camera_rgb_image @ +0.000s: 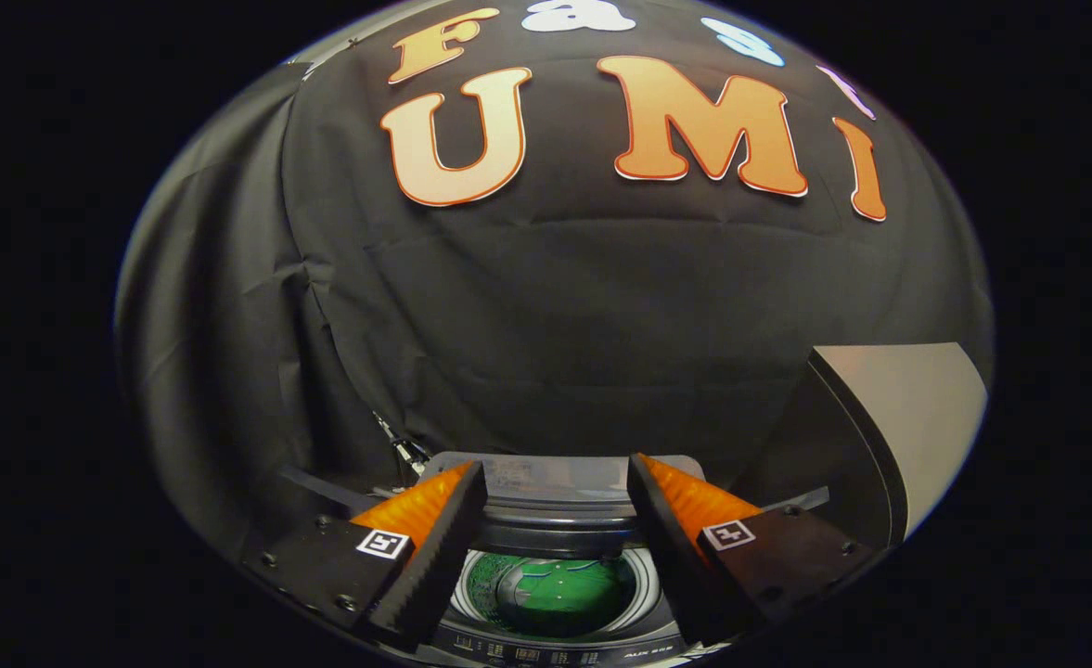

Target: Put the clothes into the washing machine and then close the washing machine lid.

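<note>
A recording booth staged as a laundry corner, not a lived-in home. Black cloth hangs creased as the far wall and wraps round the left side. Below it stands a top-loading washing machine, its lid raised, green clothes in the drum. A pale panel leans at the right.

Black cloth wall, pale slanted panel beside it

The gripper, fingers spread and empty, hangs above the washing machine, its lid raised at twelve o'clock, clothes in the drum.
</note>
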